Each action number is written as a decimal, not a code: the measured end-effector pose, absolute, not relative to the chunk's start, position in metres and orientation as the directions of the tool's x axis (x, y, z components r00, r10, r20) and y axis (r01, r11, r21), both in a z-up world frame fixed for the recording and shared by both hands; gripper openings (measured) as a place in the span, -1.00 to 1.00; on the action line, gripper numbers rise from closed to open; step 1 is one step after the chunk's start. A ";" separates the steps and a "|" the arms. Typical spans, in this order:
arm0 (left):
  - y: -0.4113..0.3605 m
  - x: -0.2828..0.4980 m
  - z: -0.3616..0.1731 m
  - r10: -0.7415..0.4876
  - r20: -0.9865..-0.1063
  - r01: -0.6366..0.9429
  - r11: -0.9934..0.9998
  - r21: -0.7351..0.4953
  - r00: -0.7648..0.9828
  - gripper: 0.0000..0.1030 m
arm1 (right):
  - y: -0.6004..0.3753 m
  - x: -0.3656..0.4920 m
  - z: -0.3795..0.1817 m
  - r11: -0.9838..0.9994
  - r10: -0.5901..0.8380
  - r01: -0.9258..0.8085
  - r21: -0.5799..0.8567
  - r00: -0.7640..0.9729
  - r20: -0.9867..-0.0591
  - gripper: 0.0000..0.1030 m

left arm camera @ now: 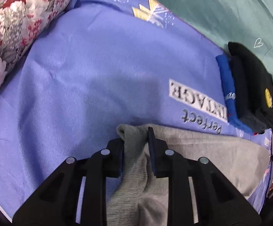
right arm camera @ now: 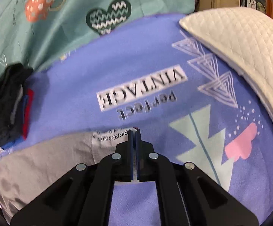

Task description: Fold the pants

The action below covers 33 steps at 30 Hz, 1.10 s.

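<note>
Grey sweatpants [left arm camera: 202,146] lie on a purple printed bedsheet [left arm camera: 98,66], held at 2 points along their far edge. Left gripper [left arm camera: 135,141]: its 2 fingers are clamped on a bunched, ribbed fold of the grey fabric, which rises between the pads and hangs back towards the camera. Right gripper [right arm camera: 134,133]: jaws pressed nearly together on a thin edge of the same garment, just beside a white printed label [right arm camera: 111,136]; the cloth trails off to the left in the right wrist view. The long axis of the held edge appears to run from one gripper to the other, roughly parallel to the "VINTAGE" print [right arm camera: 142,90] ahead of both. Both hands thus share the edge equally, and open sheet lies straight ahead, so the coming fold probably needs the 2 grippers to travel together, keeping the edge taut. A stack of dark folded clothes [left arm camera: 249,86] sits well apart, at the sheet's border.
</note>
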<state>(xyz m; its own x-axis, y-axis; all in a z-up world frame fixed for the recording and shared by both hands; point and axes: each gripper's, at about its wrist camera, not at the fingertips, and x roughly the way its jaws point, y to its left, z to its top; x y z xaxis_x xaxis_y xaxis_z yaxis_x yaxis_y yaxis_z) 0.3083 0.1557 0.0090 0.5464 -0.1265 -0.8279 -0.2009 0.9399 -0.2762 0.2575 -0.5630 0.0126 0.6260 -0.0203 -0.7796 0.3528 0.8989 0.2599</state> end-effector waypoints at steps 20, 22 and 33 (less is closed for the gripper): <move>0.202 0.131 0.065 -0.123 -0.848 -0.236 0.931 -0.279 0.515 0.84 | -0.533 0.006 0.065 0.915 0.114 0.227 0.334 0.648 -0.753 0.97; 0.193 0.102 0.047 -0.172 -0.858 -0.218 0.926 -0.308 0.484 0.83 | -0.528 -0.033 0.055 0.905 0.149 0.226 0.360 0.625 -0.767 0.97; 0.141 0.101 -0.010 -0.236 -0.853 -0.187 0.916 -0.355 0.465 -0.44 | -0.507 -0.171 0.014 0.889 0.143 0.290 0.355 0.560 -0.816 0.97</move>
